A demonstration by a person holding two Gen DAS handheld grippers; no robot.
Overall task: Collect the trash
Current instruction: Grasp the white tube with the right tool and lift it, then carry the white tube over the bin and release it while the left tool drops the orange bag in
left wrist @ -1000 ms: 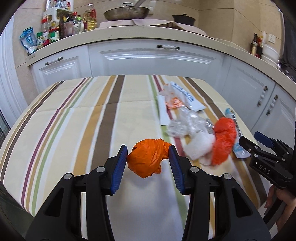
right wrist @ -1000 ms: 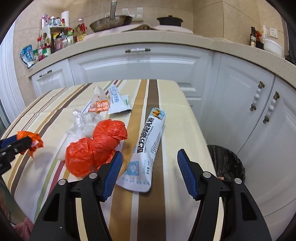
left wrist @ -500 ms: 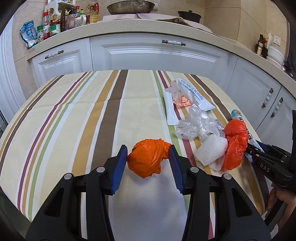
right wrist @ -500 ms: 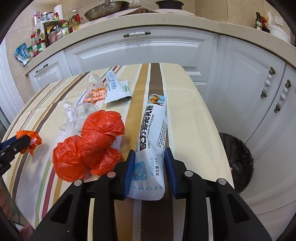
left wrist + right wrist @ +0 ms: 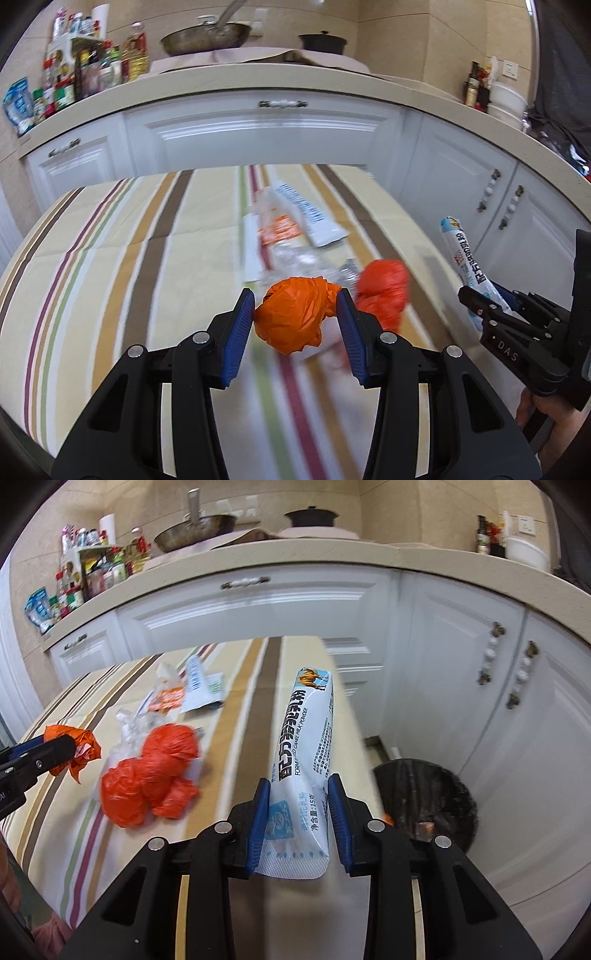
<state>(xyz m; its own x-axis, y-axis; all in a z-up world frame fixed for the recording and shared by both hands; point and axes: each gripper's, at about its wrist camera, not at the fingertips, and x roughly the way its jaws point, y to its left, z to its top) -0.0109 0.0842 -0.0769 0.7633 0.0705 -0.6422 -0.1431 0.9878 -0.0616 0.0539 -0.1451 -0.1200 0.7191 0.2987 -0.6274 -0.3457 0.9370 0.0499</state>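
Holding two pieces of trash at once, a person carries a gripper in each hand above a striped worktop (image 5: 110,236) in a kitchen.

At the left of the right wrist view, the left gripper (image 5: 75,747) shows only as a black tip pinching a crumpled orange plastic bag (image 5: 79,744). In the left wrist view the same left gripper (image 5: 295,317) sits at lower centre, its blue pads pressed against both sides of the orange plastic bag (image 5: 295,317). Only a loose ball of film is held, so it could squeeze out or shed a fold if the hand swings fast; the blur across the cloth suggests quick movement.

Moving right, more trash lies on the worktop: a red plastic bag bundle (image 5: 155,771) touching a clear crumpled wrapper (image 5: 129,723), and further up two flat sachets (image 5: 199,685). These are not yet collected, and a low pass of either gripper could sweep them off the edge.

Right of centre, the right gripper (image 5: 299,812) has just been closing and now clamps the lower end of a long camel milk powder sachet (image 5: 306,746), which sticks up and away from it. Gripped only near one end, the sachet could pivot or slide free.

At lower right, a black bin (image 5: 424,797) stands on the floor beside the white cabinets. A release made short of its rim would drop the sachet on the floor.
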